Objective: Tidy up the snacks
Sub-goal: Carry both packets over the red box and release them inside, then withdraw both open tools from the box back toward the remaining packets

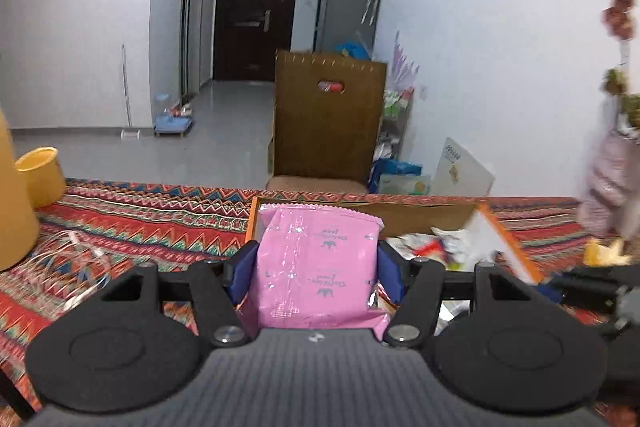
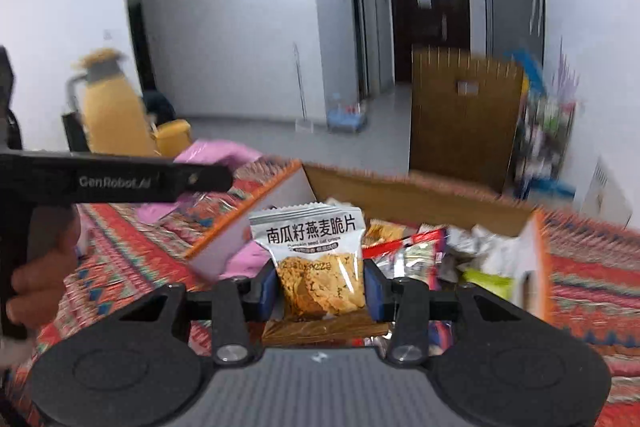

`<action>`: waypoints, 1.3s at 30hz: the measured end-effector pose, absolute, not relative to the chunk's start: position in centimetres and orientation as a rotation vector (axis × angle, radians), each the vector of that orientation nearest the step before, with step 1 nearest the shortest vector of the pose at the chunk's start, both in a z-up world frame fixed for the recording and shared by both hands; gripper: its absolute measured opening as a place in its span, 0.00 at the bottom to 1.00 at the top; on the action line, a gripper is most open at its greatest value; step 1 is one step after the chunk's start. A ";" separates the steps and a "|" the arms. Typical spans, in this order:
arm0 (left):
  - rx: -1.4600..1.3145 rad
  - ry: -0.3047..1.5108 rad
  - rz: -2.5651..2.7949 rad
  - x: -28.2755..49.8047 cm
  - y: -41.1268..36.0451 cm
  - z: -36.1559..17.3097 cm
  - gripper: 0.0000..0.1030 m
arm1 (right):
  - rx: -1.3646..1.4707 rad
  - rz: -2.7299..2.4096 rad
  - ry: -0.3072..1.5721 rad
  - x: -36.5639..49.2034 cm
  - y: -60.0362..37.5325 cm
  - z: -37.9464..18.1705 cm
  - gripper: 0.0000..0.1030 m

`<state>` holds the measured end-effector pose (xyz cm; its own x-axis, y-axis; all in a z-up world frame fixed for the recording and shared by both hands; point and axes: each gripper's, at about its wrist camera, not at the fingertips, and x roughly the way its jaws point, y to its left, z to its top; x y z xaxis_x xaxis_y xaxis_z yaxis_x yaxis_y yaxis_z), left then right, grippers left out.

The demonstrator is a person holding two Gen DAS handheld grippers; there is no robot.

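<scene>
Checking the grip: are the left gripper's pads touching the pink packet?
Touching. The left wrist view shows both blue pads pressed against the sides of the pink packet, with no gap.

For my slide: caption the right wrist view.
Right tongs hold an oat crisp packet above the snack box.

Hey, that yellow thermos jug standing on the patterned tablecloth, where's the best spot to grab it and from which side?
Probably the loop handle on the yellow thermos jug, approached from the camera's left in the right wrist view. The handle juts out on that side, while the upright body looks too broad for these jaws. Both grippers already hold snack packets, so one must be freed first.
</scene>
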<state>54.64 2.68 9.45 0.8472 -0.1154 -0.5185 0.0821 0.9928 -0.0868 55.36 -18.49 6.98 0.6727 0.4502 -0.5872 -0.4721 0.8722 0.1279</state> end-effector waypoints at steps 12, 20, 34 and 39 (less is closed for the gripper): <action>-0.038 0.698 -0.085 65.8 1.4 3.2 0.66 | -0.163 0.407 0.930 67.4 -12.6 -0.3 0.53; -0.058 0.645 -0.108 63.6 3.3 4.6 0.73 | -0.133 0.481 0.870 65.6 -14.0 2.0 0.79; -0.013 0.511 -0.075 51.0 5.3 15.4 0.82 | -0.095 0.466 0.614 55.9 -19.6 15.1 0.74; 0.087 0.449 -0.127 41.1 4.9 16.2 0.88 | -0.104 0.441 0.500 47.1 -24.0 18.7 0.87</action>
